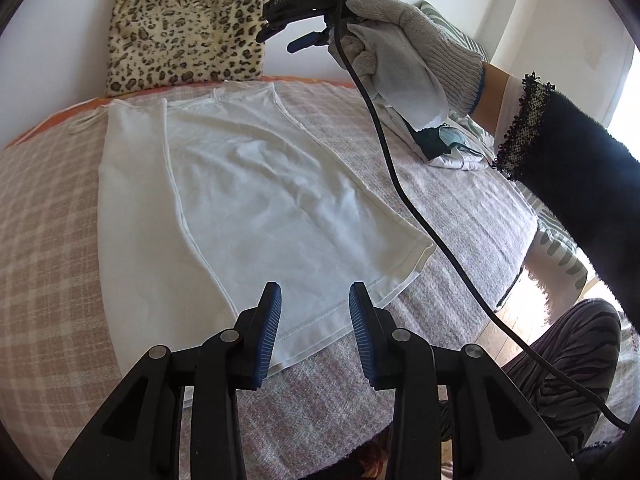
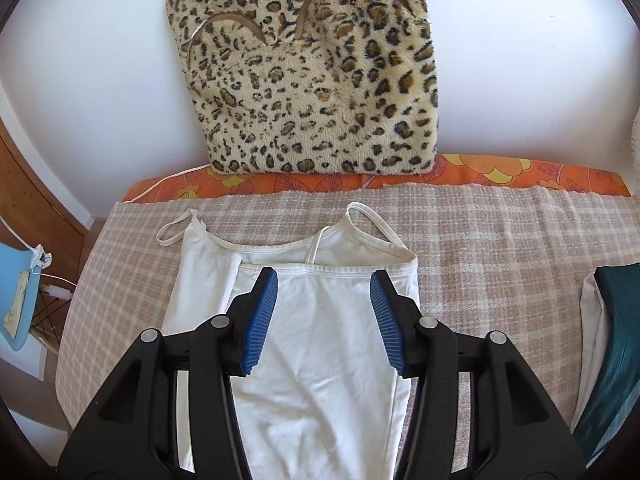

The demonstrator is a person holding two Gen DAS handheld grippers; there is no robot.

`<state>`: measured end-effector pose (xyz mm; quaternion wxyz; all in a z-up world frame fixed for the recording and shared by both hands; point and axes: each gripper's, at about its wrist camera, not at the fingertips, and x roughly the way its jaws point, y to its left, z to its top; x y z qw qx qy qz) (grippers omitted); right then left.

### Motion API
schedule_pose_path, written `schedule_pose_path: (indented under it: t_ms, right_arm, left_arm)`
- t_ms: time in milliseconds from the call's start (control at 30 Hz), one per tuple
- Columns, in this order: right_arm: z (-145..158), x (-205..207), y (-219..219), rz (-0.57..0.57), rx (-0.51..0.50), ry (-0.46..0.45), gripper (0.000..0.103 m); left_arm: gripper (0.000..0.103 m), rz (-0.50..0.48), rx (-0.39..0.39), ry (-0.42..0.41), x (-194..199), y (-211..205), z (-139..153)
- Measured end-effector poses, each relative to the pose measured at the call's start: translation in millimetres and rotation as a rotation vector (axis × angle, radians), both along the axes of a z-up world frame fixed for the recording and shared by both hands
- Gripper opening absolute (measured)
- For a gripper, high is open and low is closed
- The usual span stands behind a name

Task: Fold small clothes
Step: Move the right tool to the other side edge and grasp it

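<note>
Checked pink blanket [image 2: 500,248] covered the bed, with a leopard-print cushion [image 2: 312,80] propped against the white wall behind it. White camisole [image 2: 320,360] lay flat on the blanket in front of the cushion, one side folded inward. Left gripper [image 1: 315,320] and right gripper [image 2: 324,316] hovered above the camisole, both with jaws apart and empty.

Camisole [image 2: 320,360] flat on blanket [image 2: 500,264], straps at far end, hem at near end. One long side folded over onto middle. Cushion [image 2: 312,80] upright at far edge, behind straps, against wall [image 2: 88,80]. Folded clothes [image 2: 608,344] on blanket, right of camisole, well apart. Left gripper [image 1: 315,320] above near hem; right gripper [image 2: 324,316] above strap end.
</note>
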<state>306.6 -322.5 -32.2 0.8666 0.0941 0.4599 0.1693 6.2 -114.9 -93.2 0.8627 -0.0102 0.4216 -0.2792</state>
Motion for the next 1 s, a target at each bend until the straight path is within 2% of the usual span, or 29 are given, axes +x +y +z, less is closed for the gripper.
schedule_pose_path:
  t_ms: [100,200,300,433,567,933,967,1000]
  right_arm:
    - [1,-6,-28,-0.023,0.018,0.001,0.05]
    - [-1,-9,-50,-0.038,0.052,0.008,0.05]
    - [-4,-10,-67,-0.038,0.077,0.016,0.05]
    - [-11,-11,-80,-0.013,0.093,0.029,0.052]
    - [-21,-8,-90,-0.002,0.101,0.056,0.062]
    - [-55,15,-97,-0.003,0.121,0.09,0.062]
    - [-58,18,-96,-0.001,0.125,0.093,0.062]
    - [-61,21,-95,0.003,0.129,0.095,0.062]
  left_arm:
    - [0.034,-0.045,0.027,-0.021,-3,-20,1]
    - [0.053,-0.092,0.05,-0.06,-9,-42,6]
    - [0.053,-0.136,0.071,-0.093,-14,-61,8]
    - [0.053,-0.171,0.091,-0.081,-12,-82,1]
    - [0.053,-0.194,0.129,-0.075,-9,-101,-8]
    - [0.053,-0.205,0.183,-0.057,9,-138,-25]
    - [0.051,-0.205,0.181,-0.056,10,-138,-26]
    - [0.042,-0.205,0.178,-0.054,11,-139,-28]
